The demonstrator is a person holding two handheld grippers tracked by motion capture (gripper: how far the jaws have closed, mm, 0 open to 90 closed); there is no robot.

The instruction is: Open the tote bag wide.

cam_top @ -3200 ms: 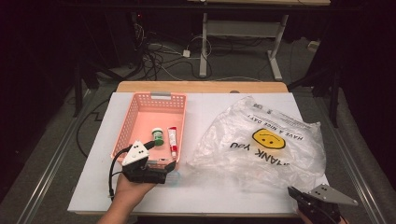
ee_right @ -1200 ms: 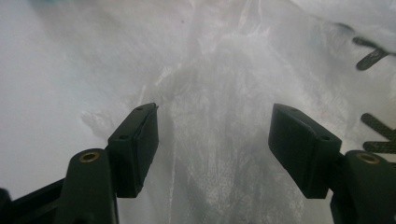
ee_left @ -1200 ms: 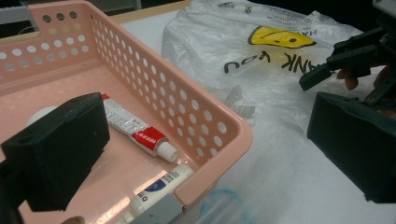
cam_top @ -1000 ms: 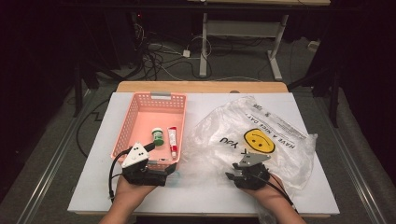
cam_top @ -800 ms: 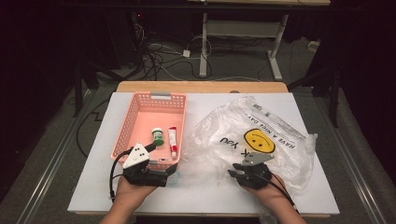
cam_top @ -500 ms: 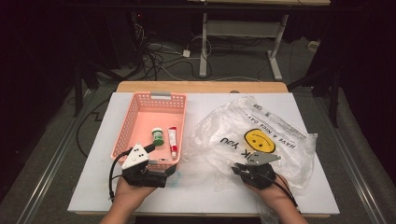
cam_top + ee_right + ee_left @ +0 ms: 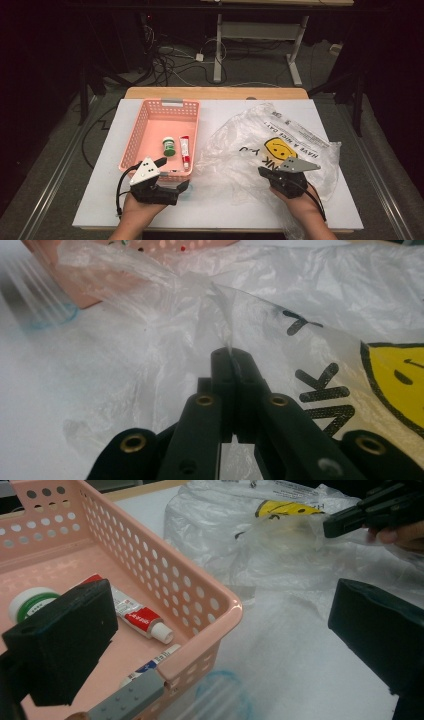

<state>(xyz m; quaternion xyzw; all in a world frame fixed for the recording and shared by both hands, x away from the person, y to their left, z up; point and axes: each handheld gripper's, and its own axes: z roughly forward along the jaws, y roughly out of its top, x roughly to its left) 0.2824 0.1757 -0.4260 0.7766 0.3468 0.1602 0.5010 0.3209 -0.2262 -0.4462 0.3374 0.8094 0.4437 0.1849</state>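
Note:
A clear plastic bag (image 7: 280,145) printed with a yellow smiley face lies crumpled on the right half of the white table. My right gripper (image 7: 261,171) has just been closing and is shut on a fold of the bag's film (image 7: 227,315), which rises taut from its fingertips (image 7: 232,356). My left gripper (image 7: 174,172) stands open at the near right corner of a pink basket (image 7: 145,120), with that corner (image 7: 225,615) between its pads. In the basket lie a green-lidded jar (image 7: 169,146) and a red-and-white tube (image 7: 184,150).
A clear ridged item with a blue rim (image 7: 220,695) lies on the table just in front of the basket. The white table top (image 7: 100,200) ends in a wooden strip (image 7: 215,93) at the far side. Cables and desk legs stand on the floor beyond.
My right gripper came in from the bottom right corner onto the bag, closed on its film, then drew back to the right and up a little. The left gripper stayed in place.

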